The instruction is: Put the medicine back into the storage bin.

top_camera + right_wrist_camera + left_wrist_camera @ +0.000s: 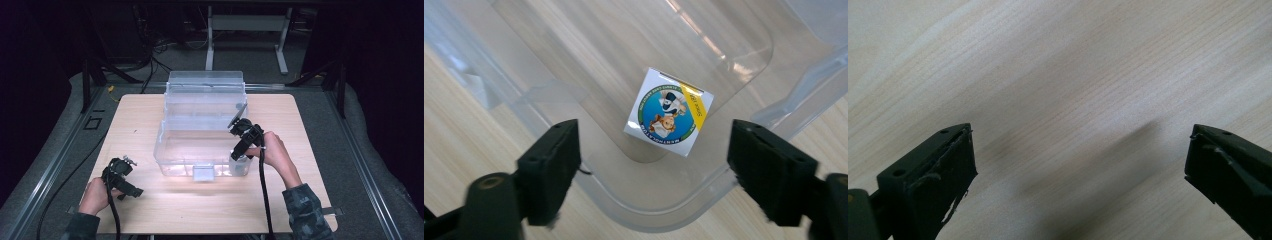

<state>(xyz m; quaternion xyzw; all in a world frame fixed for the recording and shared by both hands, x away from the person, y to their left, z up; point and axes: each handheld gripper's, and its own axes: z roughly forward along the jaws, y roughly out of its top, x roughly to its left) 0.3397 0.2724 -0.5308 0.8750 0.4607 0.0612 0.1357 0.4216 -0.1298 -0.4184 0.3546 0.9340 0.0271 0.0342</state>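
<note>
A clear plastic storage bin (pixel 172 125) stands in the middle of the wooden table (pixel 200 210), its lid (pixel 205 80) tipped up at the back. A small white carton (pixel 669 112) with a round blue picture and a yellow stripe lies on the bin's floor in the near right corner (pixel 240 165). My right gripper (pixel 651 145) hangs over that corner (pixel 239 152), pointing down, open; the carton lies below the gap between the jaws, untouched. My left gripper (pixel 131 191) rests low at the table's near left, open over bare wood (pixel 1080 150).
The bin's rounded rim (pixel 639 217) runs just under the right jaws. A pale latch tab (pixel 203 172) sticks out of the bin's front wall. Black cables trail from both grippers toward the near edge. Table legs and wiring stand behind the table.
</note>
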